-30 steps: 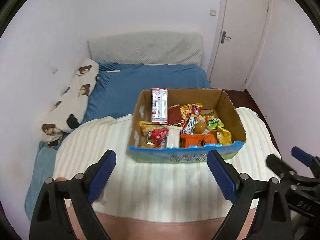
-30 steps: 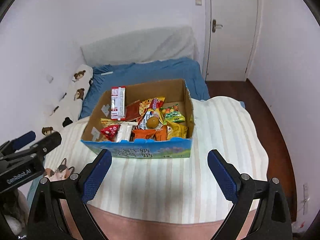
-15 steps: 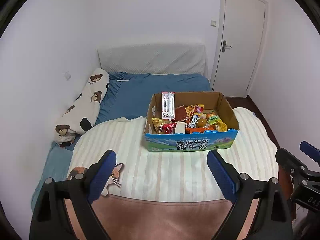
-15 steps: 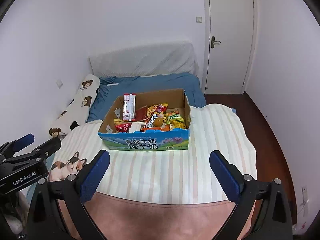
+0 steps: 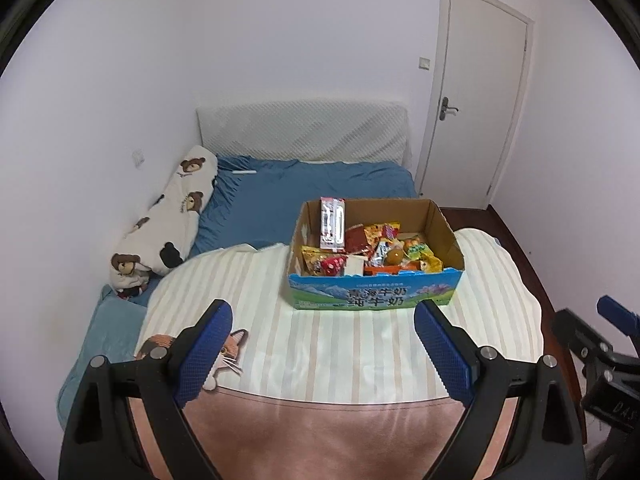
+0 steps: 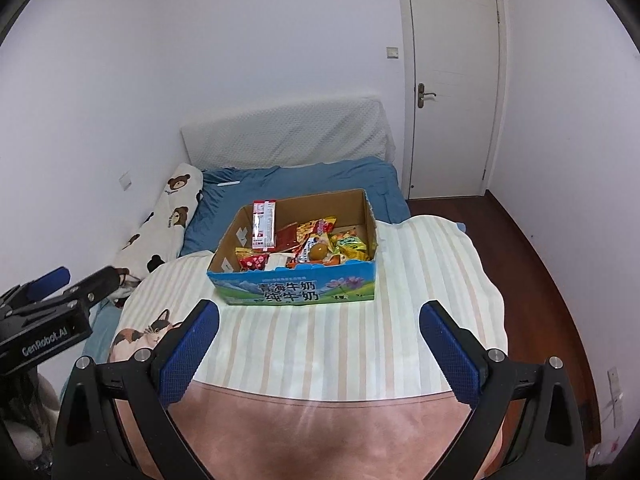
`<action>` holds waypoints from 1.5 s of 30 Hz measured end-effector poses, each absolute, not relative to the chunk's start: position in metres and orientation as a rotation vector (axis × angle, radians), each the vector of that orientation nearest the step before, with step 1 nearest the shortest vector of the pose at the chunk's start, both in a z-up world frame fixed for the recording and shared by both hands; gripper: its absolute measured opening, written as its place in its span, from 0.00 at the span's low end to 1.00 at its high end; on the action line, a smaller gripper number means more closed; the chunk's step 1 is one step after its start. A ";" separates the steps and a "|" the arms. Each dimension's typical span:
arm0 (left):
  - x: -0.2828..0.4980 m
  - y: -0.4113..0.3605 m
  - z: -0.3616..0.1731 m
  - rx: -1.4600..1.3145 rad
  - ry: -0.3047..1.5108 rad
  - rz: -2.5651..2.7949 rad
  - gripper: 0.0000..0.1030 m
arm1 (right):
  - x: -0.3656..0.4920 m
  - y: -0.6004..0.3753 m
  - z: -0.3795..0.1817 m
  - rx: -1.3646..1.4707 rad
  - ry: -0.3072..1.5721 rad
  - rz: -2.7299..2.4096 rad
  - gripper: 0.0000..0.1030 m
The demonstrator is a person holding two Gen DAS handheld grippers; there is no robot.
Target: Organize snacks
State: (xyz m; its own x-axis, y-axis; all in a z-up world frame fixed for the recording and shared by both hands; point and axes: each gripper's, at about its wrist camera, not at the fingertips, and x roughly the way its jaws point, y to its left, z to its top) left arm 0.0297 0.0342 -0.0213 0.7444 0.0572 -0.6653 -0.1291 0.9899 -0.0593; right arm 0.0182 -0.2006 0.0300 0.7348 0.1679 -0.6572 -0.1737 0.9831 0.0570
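The left tongs fill the bottom of the left wrist view, their 2 black arms rising from the lower corners to blue pads set far apart with nothing between them; these jaws have just been opening wider. The right tongs stand the same way in their own view, spread wide and empty, also just opened further. Each pair shows in the other's view: the right at the lower right edge, the left at the left edge.

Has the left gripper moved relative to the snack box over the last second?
Yes. The left gripper has backed away from the snack box, which now looks smaller and farther off, and its empty jaws have just been opening.
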 end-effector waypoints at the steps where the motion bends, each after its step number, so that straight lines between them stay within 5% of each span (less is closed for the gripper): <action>1: 0.033 0.034 -0.024 -0.106 0.732 0.100 1.00 | 0.021 -0.201 0.029 -0.010 0.719 0.182 1.00; 45: 0.198 0.033 -0.092 -0.063 0.896 0.118 1.00 | 0.202 -0.182 -0.043 -0.009 0.847 0.049 1.00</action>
